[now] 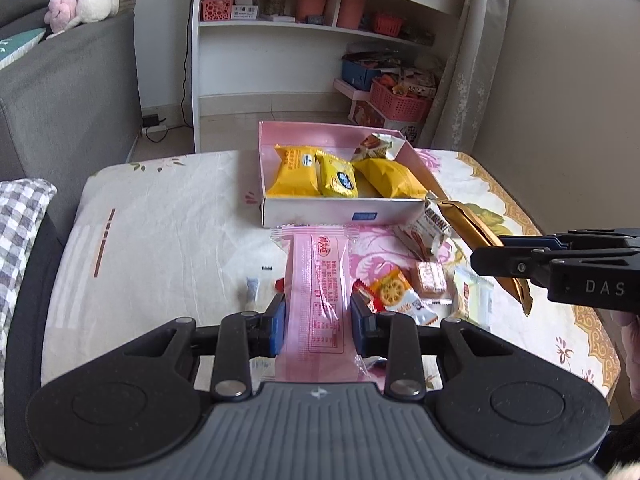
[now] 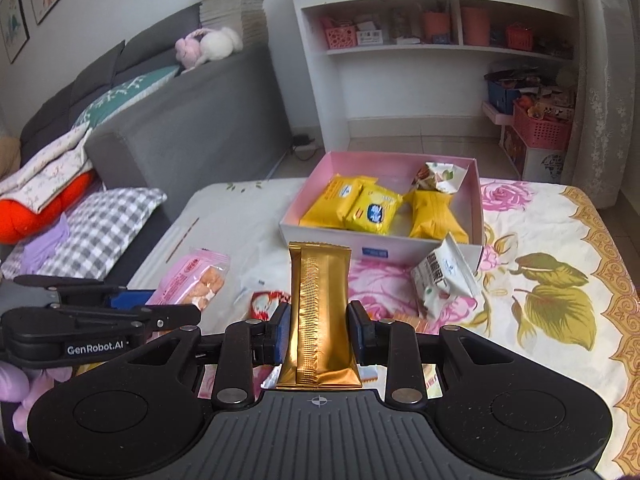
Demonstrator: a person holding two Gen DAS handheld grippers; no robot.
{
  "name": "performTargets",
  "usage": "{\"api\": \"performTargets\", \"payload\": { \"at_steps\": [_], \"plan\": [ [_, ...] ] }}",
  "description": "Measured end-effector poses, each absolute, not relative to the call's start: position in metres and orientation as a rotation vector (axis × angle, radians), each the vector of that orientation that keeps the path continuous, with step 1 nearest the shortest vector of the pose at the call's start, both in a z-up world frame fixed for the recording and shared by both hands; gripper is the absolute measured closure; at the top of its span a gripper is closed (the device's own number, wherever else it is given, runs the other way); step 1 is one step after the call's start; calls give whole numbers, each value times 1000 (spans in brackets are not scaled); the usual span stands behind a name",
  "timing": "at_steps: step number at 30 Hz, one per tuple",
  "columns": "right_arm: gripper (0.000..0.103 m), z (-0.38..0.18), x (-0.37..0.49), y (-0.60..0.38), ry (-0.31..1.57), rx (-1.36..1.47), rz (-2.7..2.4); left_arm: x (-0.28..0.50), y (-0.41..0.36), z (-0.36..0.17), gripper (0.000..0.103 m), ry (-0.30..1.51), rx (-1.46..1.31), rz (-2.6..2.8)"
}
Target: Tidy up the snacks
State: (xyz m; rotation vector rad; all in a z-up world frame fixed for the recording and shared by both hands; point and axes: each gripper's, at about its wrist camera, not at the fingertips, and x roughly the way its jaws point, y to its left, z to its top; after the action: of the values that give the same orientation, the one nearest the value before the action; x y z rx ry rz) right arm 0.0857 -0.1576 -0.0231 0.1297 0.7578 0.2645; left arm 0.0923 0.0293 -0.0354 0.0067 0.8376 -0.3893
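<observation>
Each claw grips a packet lengthwise, ready to drop in: the left claw (image 1: 318, 316) holds the pink snack (image 1: 316, 300), the right claw (image 2: 319, 328) the gold snack (image 2: 318, 312), below the centre-frame pink box (image 2: 476, 208).

Right tool (image 2: 319, 326) clamping gold packet (image 2: 318, 316), pink box (image 2: 476, 216) of yellow snacks (image 2: 374, 208) beyond

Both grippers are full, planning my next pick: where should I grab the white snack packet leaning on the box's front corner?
Take the white packet across its raised upper end, coming from above on the side away from the pink box. It leans tilted against the box wall, so that end stands clear of the tablecloth, while biscuit packs crowd its lower end.
</observation>
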Motion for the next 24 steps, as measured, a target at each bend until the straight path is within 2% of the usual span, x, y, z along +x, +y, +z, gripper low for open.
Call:
{"api": "performTargets", "payload": {
  "at_steps": [13, 24],
  "plan": [
    [74, -9, 120, -164, 724, 208, 224, 119, 15, -25, 74, 816, -12, -372],
    [74, -19, 168, -174, 760, 242, 176, 163, -2, -32, 74, 819, 19, -321]
  ]
}}
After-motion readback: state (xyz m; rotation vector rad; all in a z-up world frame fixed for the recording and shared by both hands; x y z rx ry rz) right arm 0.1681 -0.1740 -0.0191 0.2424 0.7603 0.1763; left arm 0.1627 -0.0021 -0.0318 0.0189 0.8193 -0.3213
